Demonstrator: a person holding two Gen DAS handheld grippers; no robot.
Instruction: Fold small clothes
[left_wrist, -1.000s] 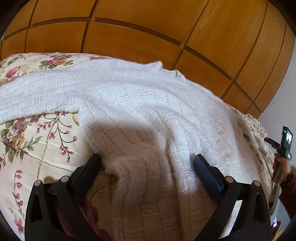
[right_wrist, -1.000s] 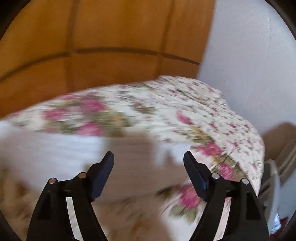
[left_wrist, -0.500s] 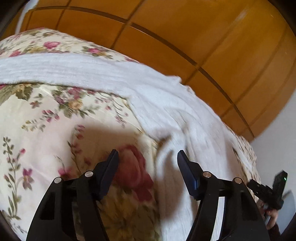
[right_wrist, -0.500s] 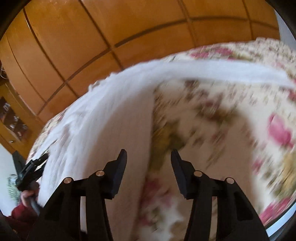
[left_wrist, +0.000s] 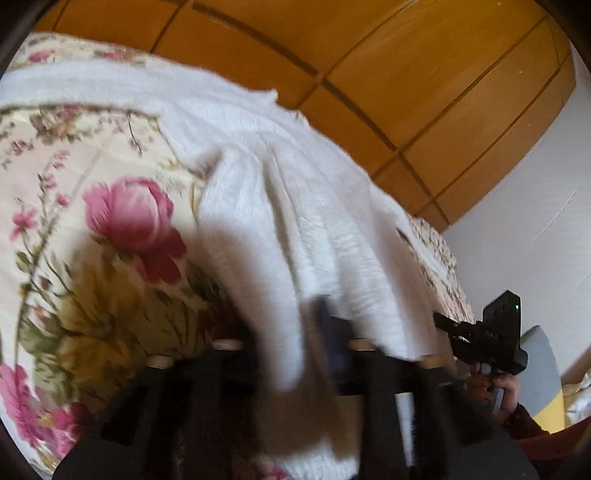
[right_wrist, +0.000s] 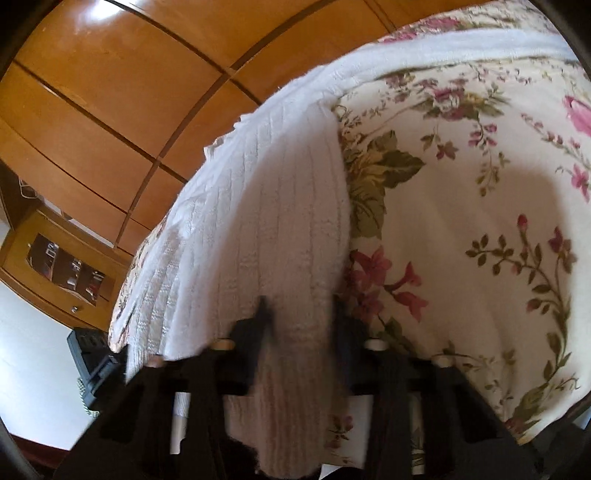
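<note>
A white knit sweater (left_wrist: 295, 206) lies spread on a floral bedspread (left_wrist: 110, 258). My left gripper (left_wrist: 291, 332) has the sweater's near left edge between its fingers, and its jaws are closing onto the fabric, which bunches into folds there. In the right wrist view the sweater (right_wrist: 266, 221) runs from the far edge of the bed down to my right gripper (right_wrist: 301, 325). Those jaws are closing too, with a ribbed strip of the hem pinched between the pads. The bedspread (right_wrist: 461, 221) lies bare to the right of it.
Orange wooden wardrobe panels (left_wrist: 406, 74) stand behind the bed. A hand (left_wrist: 498, 387) holding the other gripper's black body shows at the right, before a white wall. A wooden cabinet (right_wrist: 66, 266) stands at the far left in the right wrist view.
Both grippers came down to the sweater's near edge and narrowed from wide apart to a pinch on the fabric. The right one swung round from the bed's right side to the hem.
</note>
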